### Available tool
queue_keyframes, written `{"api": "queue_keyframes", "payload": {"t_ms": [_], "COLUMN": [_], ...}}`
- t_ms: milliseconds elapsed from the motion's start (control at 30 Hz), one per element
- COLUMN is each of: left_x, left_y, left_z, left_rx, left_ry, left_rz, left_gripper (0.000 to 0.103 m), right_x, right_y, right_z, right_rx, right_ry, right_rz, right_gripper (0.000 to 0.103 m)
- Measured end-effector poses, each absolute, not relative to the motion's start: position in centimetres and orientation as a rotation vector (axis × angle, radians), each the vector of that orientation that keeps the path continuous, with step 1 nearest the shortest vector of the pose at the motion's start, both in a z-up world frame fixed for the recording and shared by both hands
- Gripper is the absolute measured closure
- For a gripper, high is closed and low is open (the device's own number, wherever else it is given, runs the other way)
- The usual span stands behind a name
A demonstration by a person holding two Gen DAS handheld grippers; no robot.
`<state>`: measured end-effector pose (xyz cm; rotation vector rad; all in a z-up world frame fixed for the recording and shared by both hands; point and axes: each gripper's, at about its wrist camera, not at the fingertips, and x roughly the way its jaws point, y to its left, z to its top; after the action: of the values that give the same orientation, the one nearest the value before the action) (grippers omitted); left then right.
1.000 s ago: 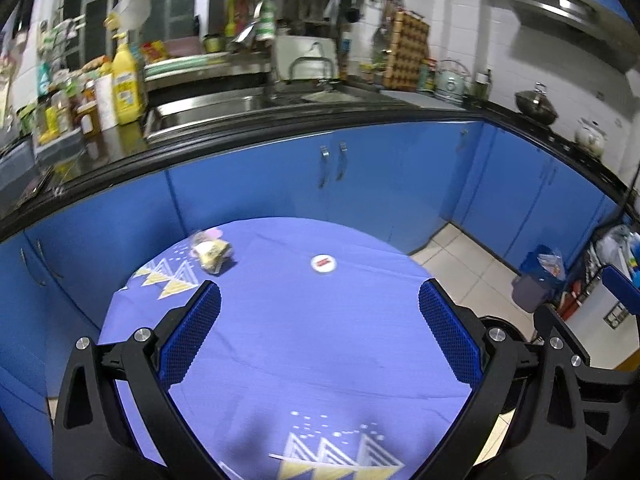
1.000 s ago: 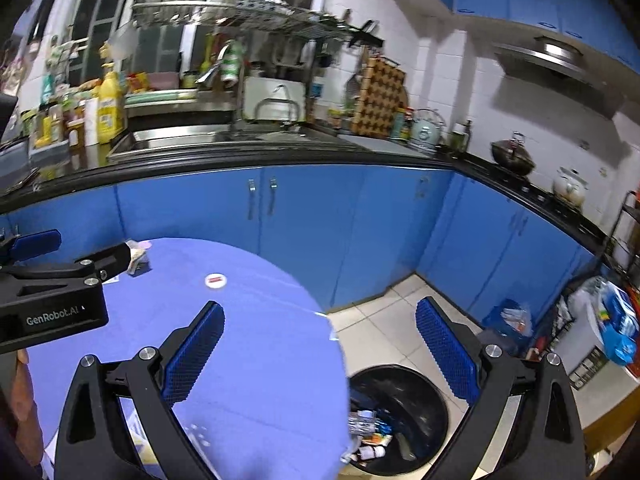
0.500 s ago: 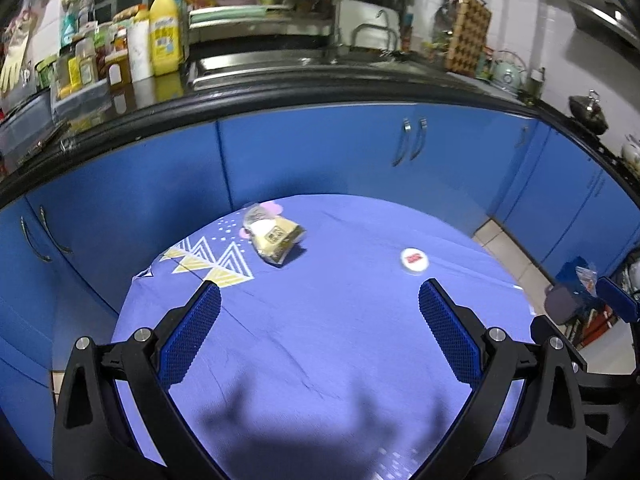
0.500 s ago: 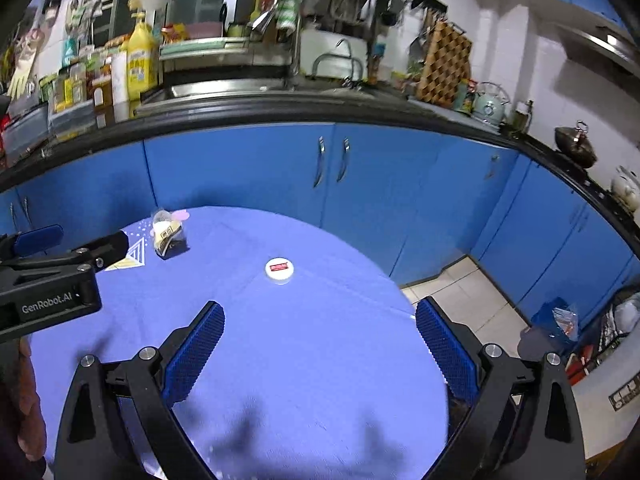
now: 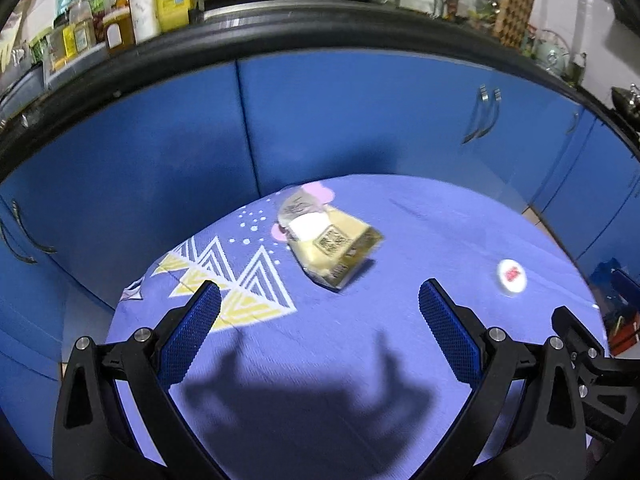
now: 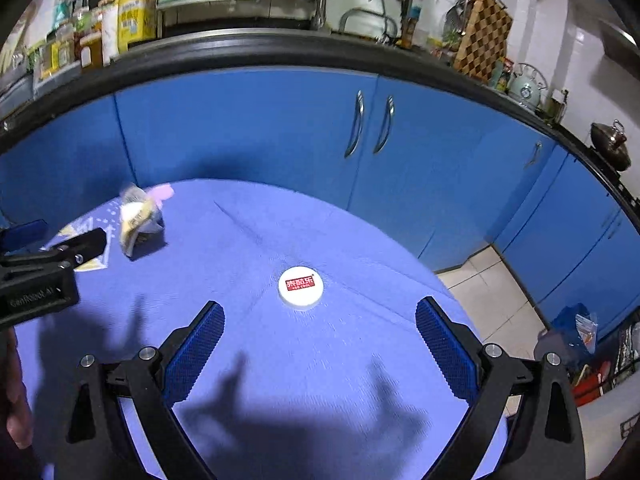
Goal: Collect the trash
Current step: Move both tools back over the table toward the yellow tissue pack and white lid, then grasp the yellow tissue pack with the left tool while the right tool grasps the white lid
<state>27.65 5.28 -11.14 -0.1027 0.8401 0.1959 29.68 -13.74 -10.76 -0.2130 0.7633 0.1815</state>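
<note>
- Your left tongs (image 5: 319, 300) are spread wide and empty, hovering over the counter (image 5: 400, 340) with its purple cloth.
- The wrapper (image 5: 334, 246), a crumpled yellowish packet with a white patch and a printed code, lies on the cloth just ahead of the left tongs, roughly centred between the two blue pads, slightly nearer the right one. Nothing touches it.
- The cap (image 5: 511, 275), a white disc with a red label, lies flat ahead and to the right of the left tongs, outside their right finger and well apart from the wrapper.
- Your right tongs (image 6: 319, 322) are also spread wide with nothing between them.
- In the right wrist view the cap (image 6: 301, 287) sits just ahead of the right tongs, close to centred between the pads, flat on the cloth, untouched.
- The wrapper (image 6: 138, 220) lies far ahead and to the left of the right tongs, just beyond the tip of your left tongs (image 6: 60, 248), which enter from the left edge.
- Blue cabinets (image 6: 256, 136) stand beyond the counter's far edge.
- Shadows of both tongs fall on the cloth below the pads.
</note>
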Motion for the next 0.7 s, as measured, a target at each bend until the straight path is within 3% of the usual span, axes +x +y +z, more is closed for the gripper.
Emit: {"api": "queue_keyframes", "payload": {"t_ms": [567, 633, 700], "left_x": [33.9, 34.1, 34.1], "left_y": [6.0, 6.3, 6.4], "left_z": [-16.5, -16.7, -16.7], "left_rx": [-0.028, -0.032, -0.042], "left_ry": [0.947, 0.954, 0.958], "left_rz": [0.192, 0.195, 0.191], "left_gripper": [0.006, 0.013, 0.016], "right_x": [35.8, 36.1, 36.1], "right_y": [-12.3, -12.2, -12.1], "right_z": [-15.8, -16.2, -16.4], "right_rx": [-0.205, -0.195, -0.189], "right_ry": [0.86, 0.871, 0.875], "right_rz": [0.188, 0.192, 0.2], "right_gripper": [0.009, 0.015, 0.029]}}
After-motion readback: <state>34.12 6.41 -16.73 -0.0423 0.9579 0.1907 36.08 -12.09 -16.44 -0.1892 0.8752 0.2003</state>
